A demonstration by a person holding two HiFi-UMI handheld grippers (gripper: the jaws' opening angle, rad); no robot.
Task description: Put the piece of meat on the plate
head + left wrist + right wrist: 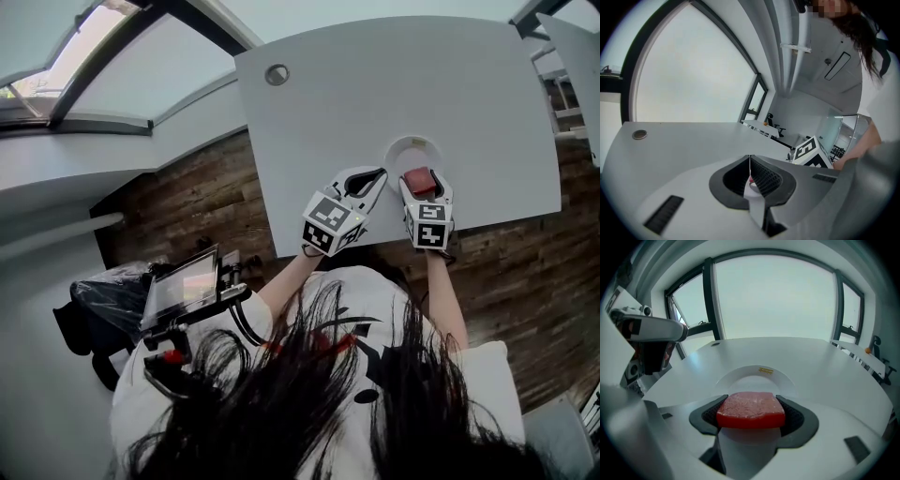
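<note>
Pale grey tabletop (pixel 375 103) over dark wood flooring (pixel 187 197) fills my head view. My right gripper (pixel 750 414) clamps a flat red slab of meat (pixel 751 408) between its jaws, at the near rim of the round white plate (pixel 754 376) by the tabletop's near edge. My left gripper (pixel 750 180), just beside, has its jaws pressed together on nothing.

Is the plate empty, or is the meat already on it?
Empty, where visible: the plate shows bare white, and the piece of meat sits clamped between the right gripper's jaws.
</note>
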